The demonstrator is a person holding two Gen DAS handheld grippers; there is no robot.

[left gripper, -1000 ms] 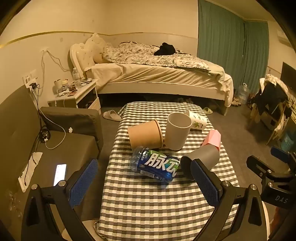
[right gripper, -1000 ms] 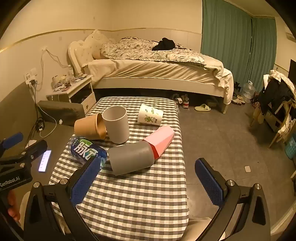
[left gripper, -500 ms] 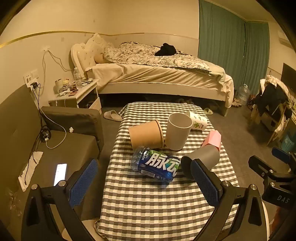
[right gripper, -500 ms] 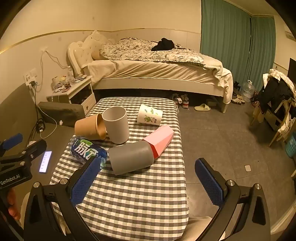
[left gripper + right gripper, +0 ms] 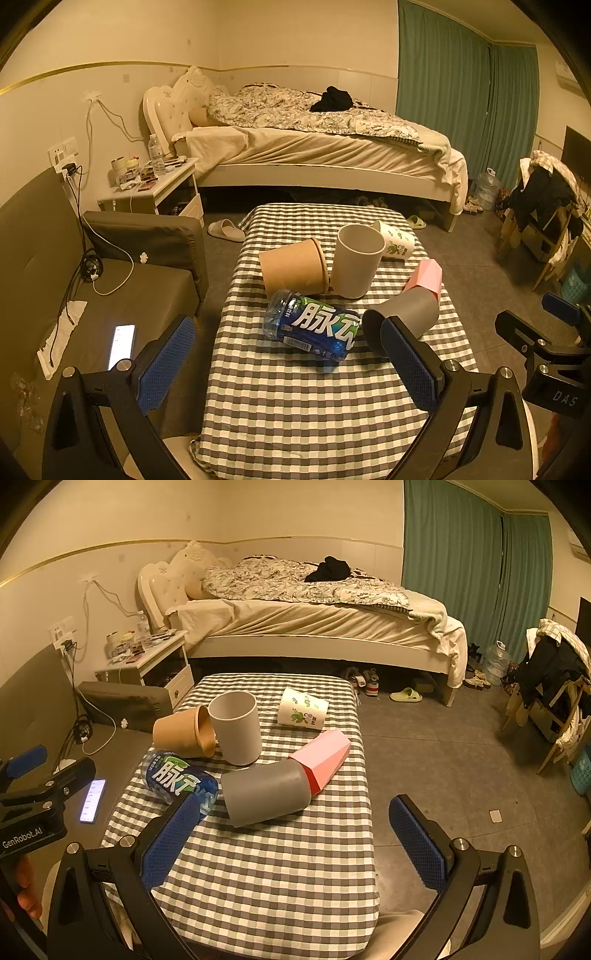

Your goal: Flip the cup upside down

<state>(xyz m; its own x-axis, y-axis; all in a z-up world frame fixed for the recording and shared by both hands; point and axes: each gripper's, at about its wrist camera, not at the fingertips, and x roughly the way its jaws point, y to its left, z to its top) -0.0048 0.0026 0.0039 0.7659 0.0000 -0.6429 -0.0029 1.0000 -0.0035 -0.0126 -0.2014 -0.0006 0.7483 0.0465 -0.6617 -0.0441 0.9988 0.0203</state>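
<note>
A white cup (image 5: 356,265) (image 5: 236,733) stands upright, mouth up, in the middle of the checked table (image 5: 295,387) (image 5: 280,867). A brown paper cup (image 5: 293,271) (image 5: 184,736) lies on its side touching it. A grey cup (image 5: 404,317) (image 5: 266,794) lies on its side, with a pink cup (image 5: 424,277) (image 5: 325,760) behind it. A printed paper cup (image 5: 395,243) (image 5: 303,709) lies further back. My left gripper (image 5: 288,365) and right gripper (image 5: 295,842) are both open and empty, held above the near part of the table, short of the cups.
A blue-labelled plastic bottle (image 5: 314,326) (image 5: 177,779) lies on its side in front of the cups. A dark sofa with a lit phone (image 5: 122,345) is at the left. A bed (image 5: 314,147) and nightstand (image 5: 151,188) stand behind the table.
Both views have shifted only slightly; the cups and bottle lie as before and both grippers stay open.
</note>
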